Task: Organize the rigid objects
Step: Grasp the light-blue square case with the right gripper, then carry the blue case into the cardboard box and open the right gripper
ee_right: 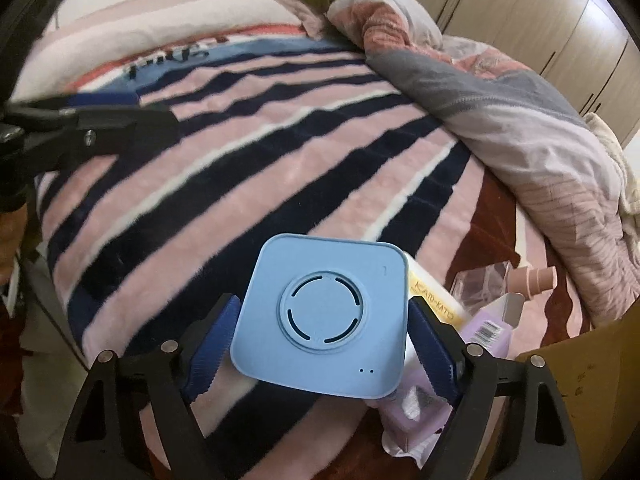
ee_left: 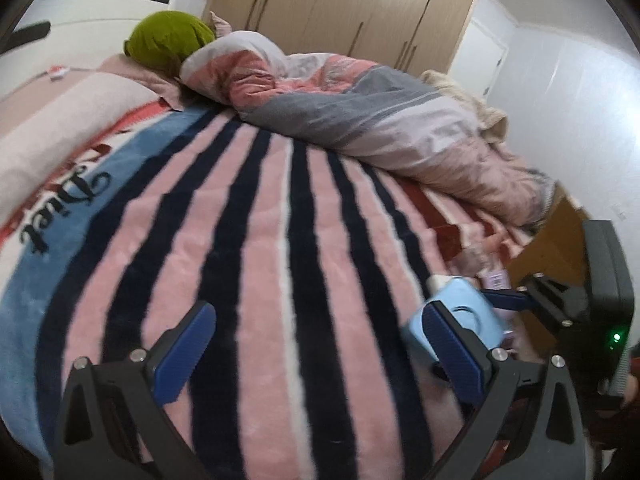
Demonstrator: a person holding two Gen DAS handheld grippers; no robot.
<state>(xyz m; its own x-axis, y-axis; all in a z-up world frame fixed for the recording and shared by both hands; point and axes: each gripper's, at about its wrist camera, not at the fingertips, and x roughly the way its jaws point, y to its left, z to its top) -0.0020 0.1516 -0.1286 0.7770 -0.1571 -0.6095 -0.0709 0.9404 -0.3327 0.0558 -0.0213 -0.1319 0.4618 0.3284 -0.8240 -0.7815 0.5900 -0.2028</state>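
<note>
A light blue square box (ee_right: 324,316) with a round vented face lies near the bed's corner. My right gripper (ee_right: 320,340) has it between its blue pads, which lie against its left and right sides. In the left wrist view the same box (ee_left: 460,320) sits behind my left gripper's right finger, and one of the right gripper's fingers (ee_left: 502,299) shows beside it. My left gripper (ee_left: 318,312) is open over the striped blanket (ee_left: 260,220) with nothing between its fingers. It also shows from the side (ee_right: 132,112).
Beside the blue box lie a yellow-white carton (ee_right: 436,296), a lilac box with a barcode (ee_right: 488,332) and a clear bottle with a pink cap (ee_right: 532,278). A cardboard box (ee_right: 592,380) stands off the bed's corner. A rumpled quilt (ee_left: 380,120) and a green pillow (ee_left: 168,40) lie farther back.
</note>
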